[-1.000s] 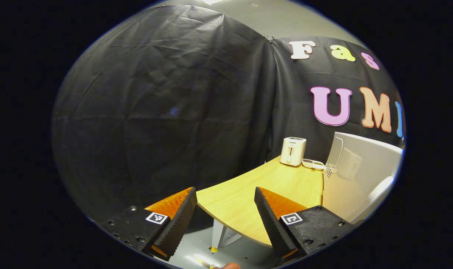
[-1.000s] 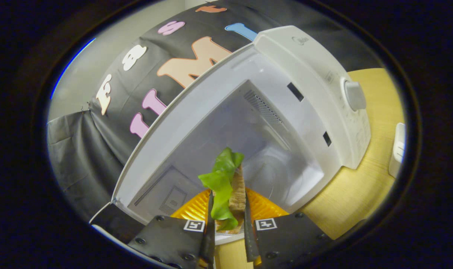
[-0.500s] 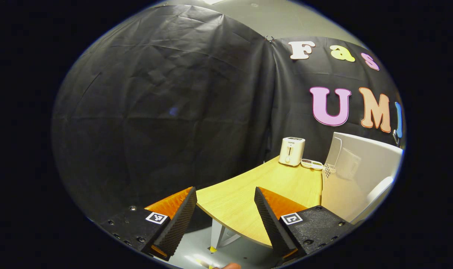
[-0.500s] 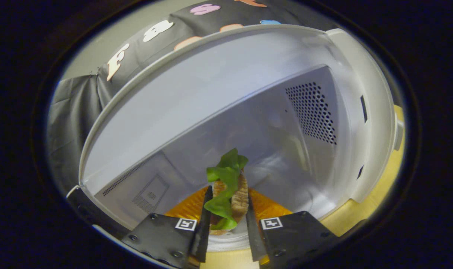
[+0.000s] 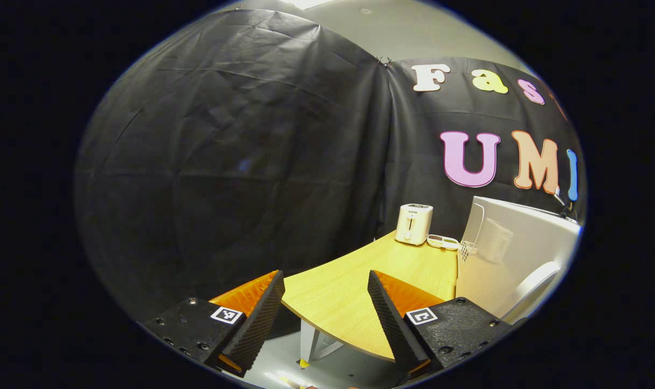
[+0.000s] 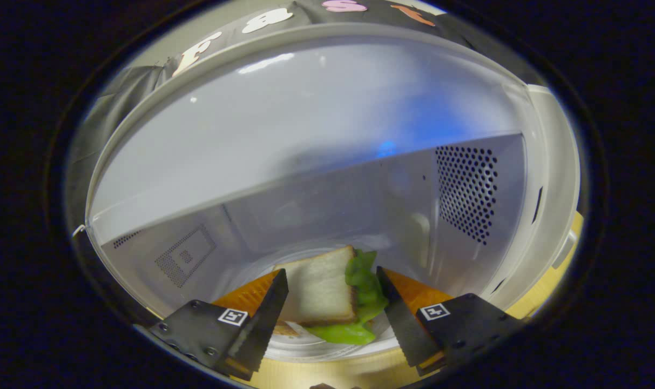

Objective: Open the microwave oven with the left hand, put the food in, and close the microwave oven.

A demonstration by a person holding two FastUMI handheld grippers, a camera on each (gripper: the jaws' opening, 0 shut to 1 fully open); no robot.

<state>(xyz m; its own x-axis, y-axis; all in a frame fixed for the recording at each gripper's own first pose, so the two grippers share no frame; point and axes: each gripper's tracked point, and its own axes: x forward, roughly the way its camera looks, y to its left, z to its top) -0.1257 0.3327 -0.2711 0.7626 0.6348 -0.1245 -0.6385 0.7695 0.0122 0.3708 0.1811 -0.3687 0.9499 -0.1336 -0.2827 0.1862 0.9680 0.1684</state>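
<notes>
In the right gripper view the white microwave [image 6: 327, 135] stands open, its grey cavity straight ahead. A sandwich [image 6: 322, 294] of white bread with green lettuce lies flat on the glass turntable [image 6: 332, 348] inside. My right gripper [image 6: 332, 302] is open at the cavity's mouth, one finger on each side of the sandwich and clear of it. In the left gripper view my left gripper [image 5: 327, 308] is open and holds nothing, out past the table's corner. The microwave's open door [image 5: 513, 259] stands at the right of that view.
A wooden table [image 5: 370, 281] carries the microwave. At its far end stand a white toaster [image 5: 413, 224] and a small white dish [image 5: 443, 241]. Black cloth walls close in the booth. Grey floor and a table leg [image 5: 308, 346] show below the left gripper.
The right gripper went deeper into the microwave, opened and let go of the sandwich, which now lies flat on the turntable. The left gripper view shifted only slightly.
</notes>
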